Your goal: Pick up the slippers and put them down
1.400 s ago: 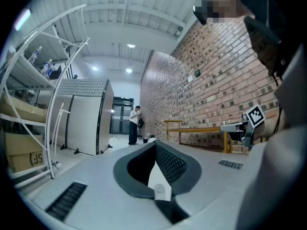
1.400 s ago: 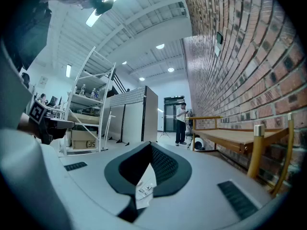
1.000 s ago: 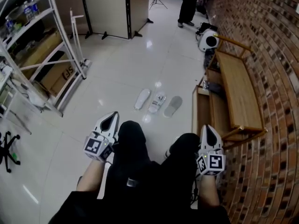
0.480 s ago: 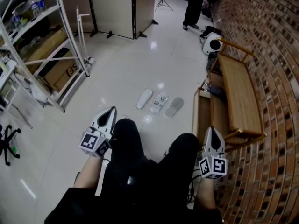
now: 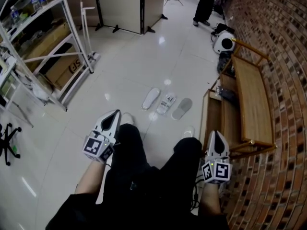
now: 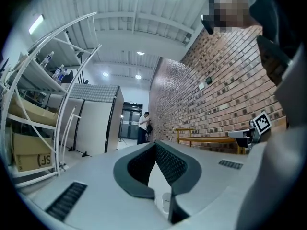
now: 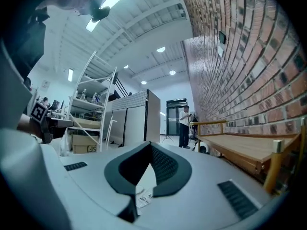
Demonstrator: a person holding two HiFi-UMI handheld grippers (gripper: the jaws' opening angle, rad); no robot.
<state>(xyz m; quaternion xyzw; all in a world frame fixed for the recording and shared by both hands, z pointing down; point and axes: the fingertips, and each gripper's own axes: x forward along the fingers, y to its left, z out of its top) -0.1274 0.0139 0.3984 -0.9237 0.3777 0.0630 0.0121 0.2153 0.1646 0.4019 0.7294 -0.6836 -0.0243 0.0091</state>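
Note:
Three flat slippers lie side by side on the pale floor ahead of me in the head view: a white slipper (image 5: 150, 98), a patterned slipper (image 5: 166, 103) and a grey slipper (image 5: 182, 108). My left gripper (image 5: 116, 113) is held beside the left knee, jaws shut with nothing between them, well short of the slippers. My right gripper (image 5: 214, 133) sits by the right knee near the bench, its jaws also shut and empty. In both gripper views, the left gripper (image 6: 154, 143) and the right gripper (image 7: 149, 145) point level across the room, and the slippers do not show.
A wooden bench (image 5: 252, 99) runs along the brick wall (image 5: 288, 80) on the right. A white metal rack (image 5: 43, 42) with a cardboard box (image 5: 62, 68) stands at left. A partition panel (image 5: 127, 4), a standing person (image 5: 206, 4) and a white round appliance (image 5: 224, 43) are farther off.
The head view has swung slightly, so the slippers sit a little lower in the picture. The right gripper has edged a little forward. Both grippers stay shut by the knees.

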